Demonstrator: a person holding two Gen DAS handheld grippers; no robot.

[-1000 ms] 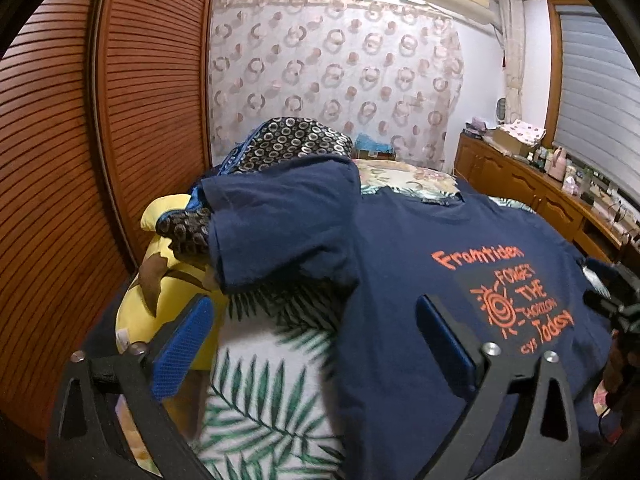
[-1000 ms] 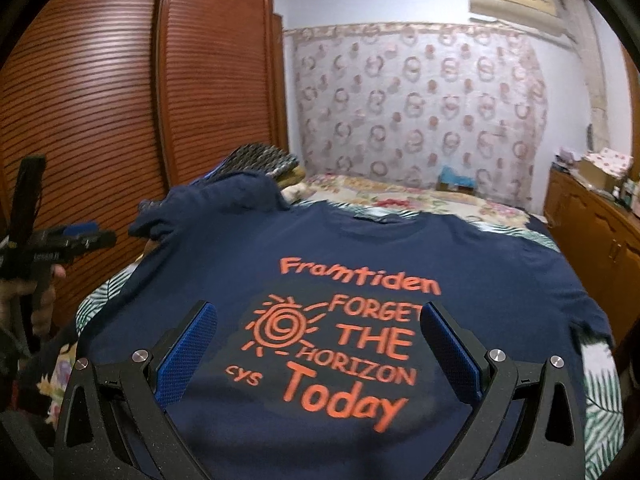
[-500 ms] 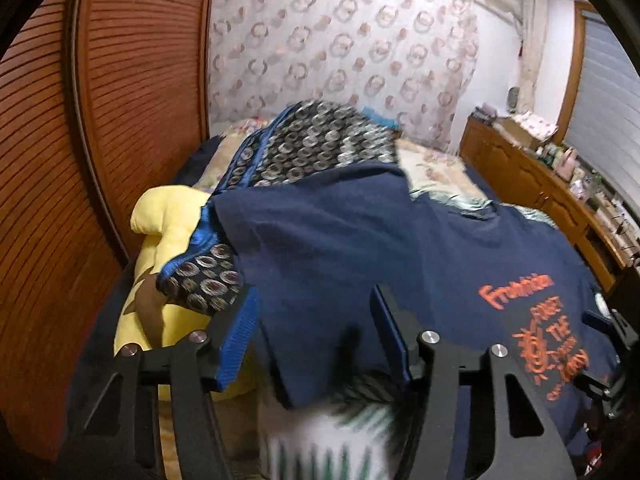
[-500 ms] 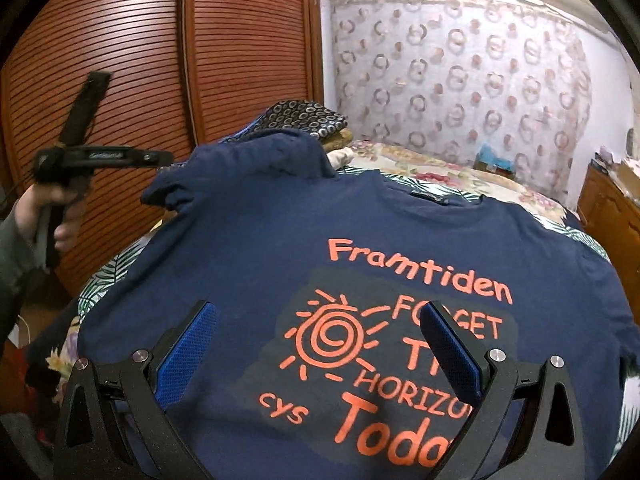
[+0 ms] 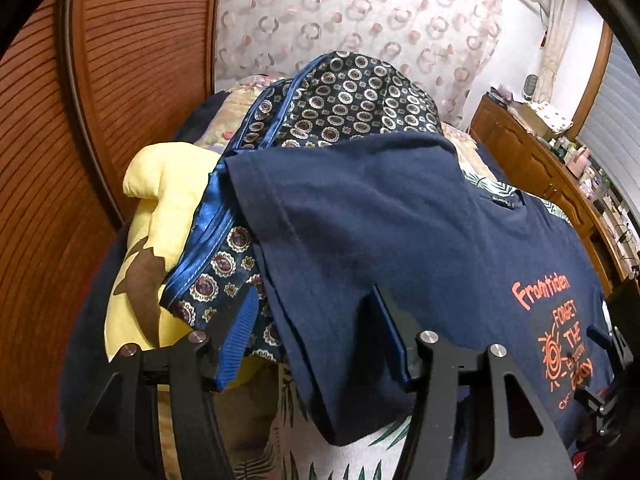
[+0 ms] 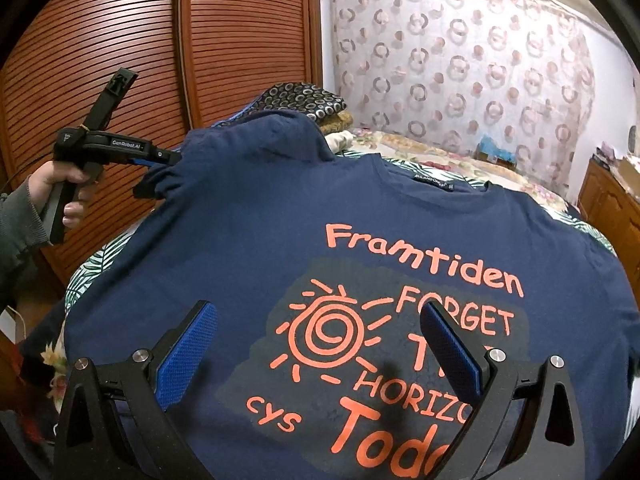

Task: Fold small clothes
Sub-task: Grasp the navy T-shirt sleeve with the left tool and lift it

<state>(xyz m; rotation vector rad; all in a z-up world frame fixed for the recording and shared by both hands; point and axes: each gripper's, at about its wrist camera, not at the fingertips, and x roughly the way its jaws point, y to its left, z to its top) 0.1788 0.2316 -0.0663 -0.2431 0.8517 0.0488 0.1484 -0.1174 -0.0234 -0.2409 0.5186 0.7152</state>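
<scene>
Left claw [image 5: 312, 340] is half closed, gripping the shirt's [image 5: 400, 232] sleeve; right claw [image 6: 320, 356] is hovering wide open, empty, over its print.

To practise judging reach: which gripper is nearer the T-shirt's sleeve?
Left. The left gripper straddles the sleeve edge; the right gripper hovers over the printed chest, away from it.

We have the left hand [image 6: 60, 188], grey cuff [image 6: 20, 224] at the wrist, fisted round the handle of the left gripper [image 5: 314, 320], which is pitched down with its 2 jaws part-closed on the shirt sleeve [image 5: 340, 220], while the right gripper [image 6: 320, 344] tilts down with its 2 jaws wide apart and nothing gripped.
</scene>
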